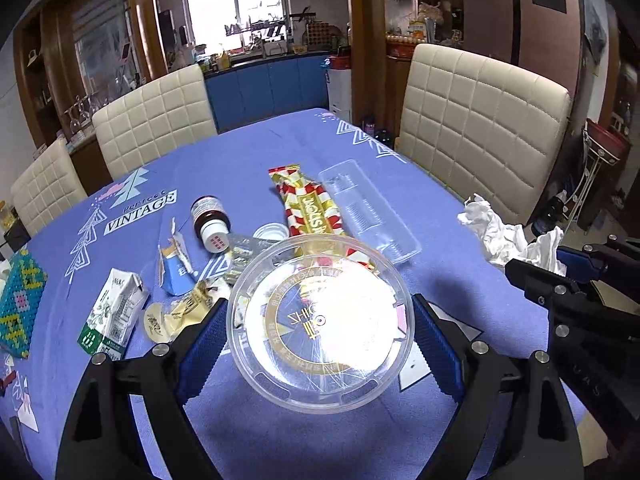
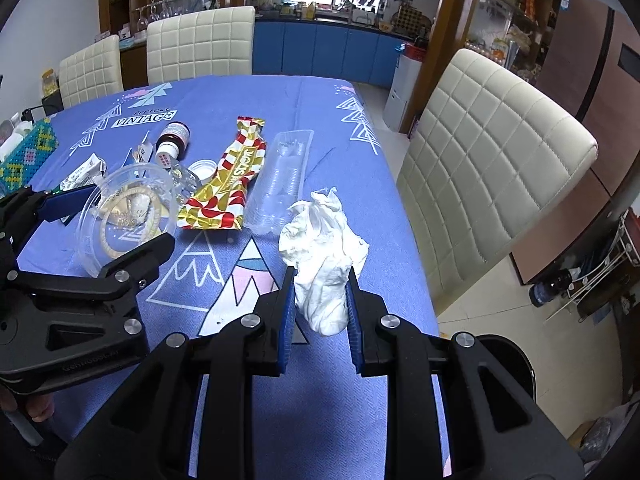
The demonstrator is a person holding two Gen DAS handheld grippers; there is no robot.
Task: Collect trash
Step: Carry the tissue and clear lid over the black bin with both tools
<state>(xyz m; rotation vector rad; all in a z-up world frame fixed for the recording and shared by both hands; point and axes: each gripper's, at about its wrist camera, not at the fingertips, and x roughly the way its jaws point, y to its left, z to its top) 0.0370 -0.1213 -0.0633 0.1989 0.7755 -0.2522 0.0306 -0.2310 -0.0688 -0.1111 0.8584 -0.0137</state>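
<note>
carry both loads clear of the table [image 1: 248, 152] before heading for a bin; no bin identifiable in either view, only a dark round object at the lower right edge of the right wrist view, unconfirmed.

left gripper [image 1: 320, 332]: jaws wide, closed across the full width of the clear plastic lid [image 1: 320, 328], blue pads pressing opposite points of the rim. keep the squeeze even; thin clear plastic probably flexes and may pop out if pressed harder or tilted sharply. hold the disc near its present slant, face toward the camera, far edge over the wrapper. round part, so no long axis; gold printed ring and lettering upside down in the left wrist view.

right gripper [image 2: 322, 300]: jaws narrow, clamped on the lower part of the crumpled white tissue [image 2: 322, 248]. wad upright between the pads, long axis along the fingers, loose upper folds flaring beyond the tips toward the clear plastic tray [image 2: 280, 172]. avoid brushing those folds against the tray or the chair [image 2: 492, 160].

remaining on the blue cloth, judged as still to collect:
- red and gold wrapper [image 1: 312, 208], long axis away from the camera, beside the tray.
- brown bottle [image 1: 210, 220] on its side, white cap toward the camera.
- small carton [image 1: 112, 316] and torn scraps, left of the lid.

keep the two grippers apart during transport.
</note>
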